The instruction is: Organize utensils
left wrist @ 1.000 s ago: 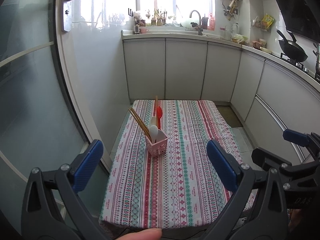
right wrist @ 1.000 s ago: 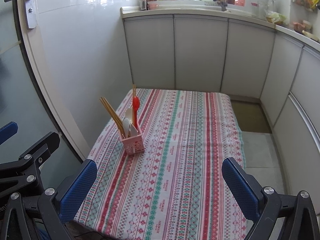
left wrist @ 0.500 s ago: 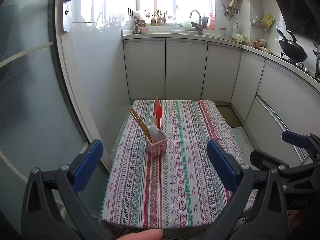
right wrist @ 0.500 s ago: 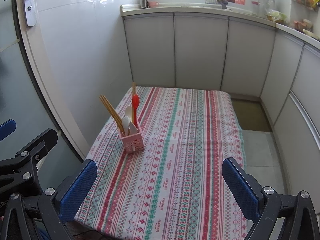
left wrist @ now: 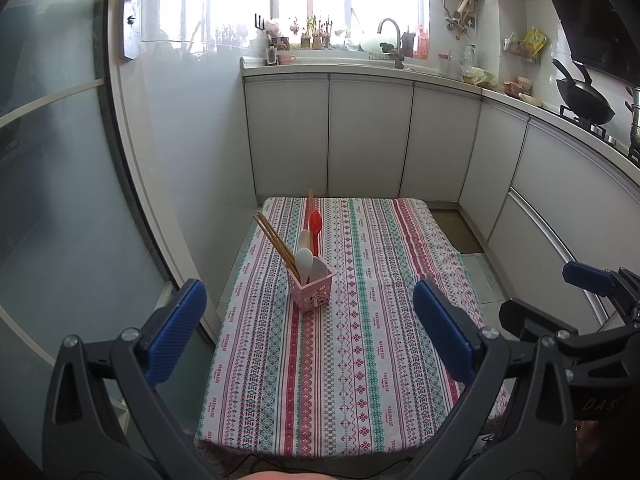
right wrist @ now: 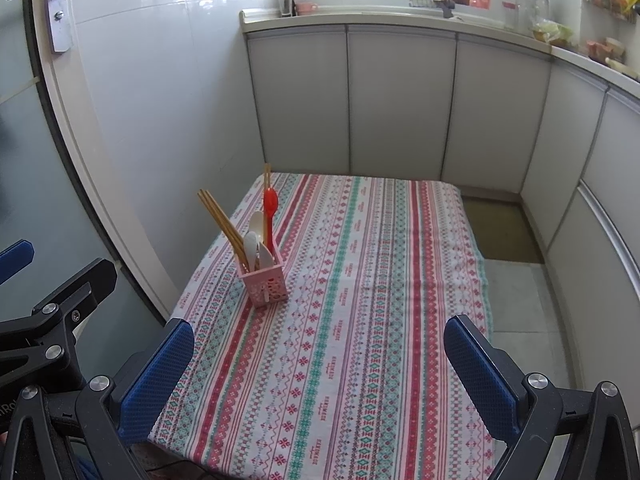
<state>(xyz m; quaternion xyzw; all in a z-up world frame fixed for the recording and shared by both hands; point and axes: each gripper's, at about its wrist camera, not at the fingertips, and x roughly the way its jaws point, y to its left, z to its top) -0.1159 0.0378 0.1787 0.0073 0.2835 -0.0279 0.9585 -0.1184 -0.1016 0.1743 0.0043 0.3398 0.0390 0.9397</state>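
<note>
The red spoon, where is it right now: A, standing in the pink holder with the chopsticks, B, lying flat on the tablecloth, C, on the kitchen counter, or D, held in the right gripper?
A: the red spoon stands upright in the pink holder beside the chopsticks; both grippers are open and empty.

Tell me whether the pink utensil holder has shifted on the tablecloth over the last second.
No. The pink utensil holder stands on the same stripes of the tablecloth, near its left edge; only the cameras drifted slightly.

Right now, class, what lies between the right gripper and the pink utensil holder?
Only bare striped tablecloth lies between the right gripper and the pink utensil holder; the right wrist view shows this stretch plainly.
</note>
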